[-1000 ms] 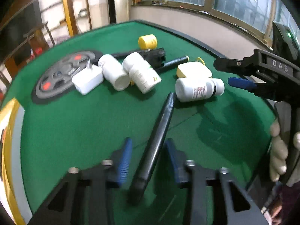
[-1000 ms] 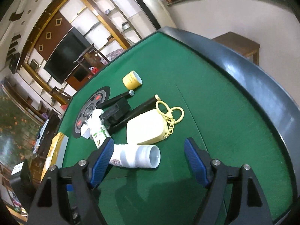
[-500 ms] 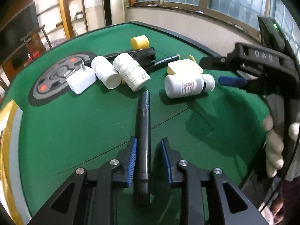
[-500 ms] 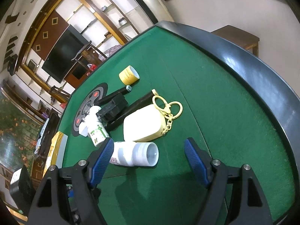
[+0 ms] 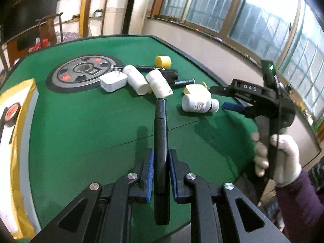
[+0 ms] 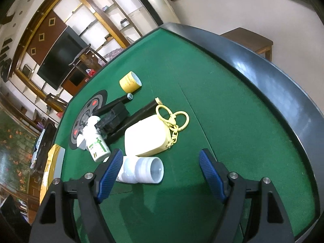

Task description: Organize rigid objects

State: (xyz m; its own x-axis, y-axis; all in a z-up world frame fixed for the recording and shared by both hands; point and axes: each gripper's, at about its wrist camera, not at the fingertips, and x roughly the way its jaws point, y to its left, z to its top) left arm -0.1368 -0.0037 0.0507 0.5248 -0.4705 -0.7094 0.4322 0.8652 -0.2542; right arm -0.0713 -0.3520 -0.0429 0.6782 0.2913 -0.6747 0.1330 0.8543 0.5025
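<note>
- Green felt covers the tabletop (image 5: 70,125), which has a dark raised rim; windows line the wall behind it and shelving with a dark screen stands on the far left.
- Left tongs (image 5: 161,174) are closed narrow on a long black pen-like stick (image 5: 161,133), gripped near its rear end; the stick points away toward the clutter, its tip just short of a white bottle with a green label (image 5: 160,83).
- Right tongs (image 6: 161,174) are spread wide and hold nothing; they hover over the felt with a white bottle lying on its side (image 6: 141,170) next to the left finger, its open mouth facing the camera.
- In the left wrist view the right tongs appear on the right, held by a white-gloved hand (image 5: 277,158).
- Touching that bottle on its far side lies a pale yellow case (image 6: 147,135) with a yellow keyring (image 6: 174,117).
- Farther off lie black bar-shaped items (image 6: 115,119), another white bottle (image 5: 136,81), a white charger plug (image 5: 113,82) and a yellow cylinder (image 6: 129,82), which sits apart.
- A grey weight plate graphic (image 5: 81,73) marks the far left of the felt, and a yellow-edged board (image 5: 18,105) lies at the near left.
</note>
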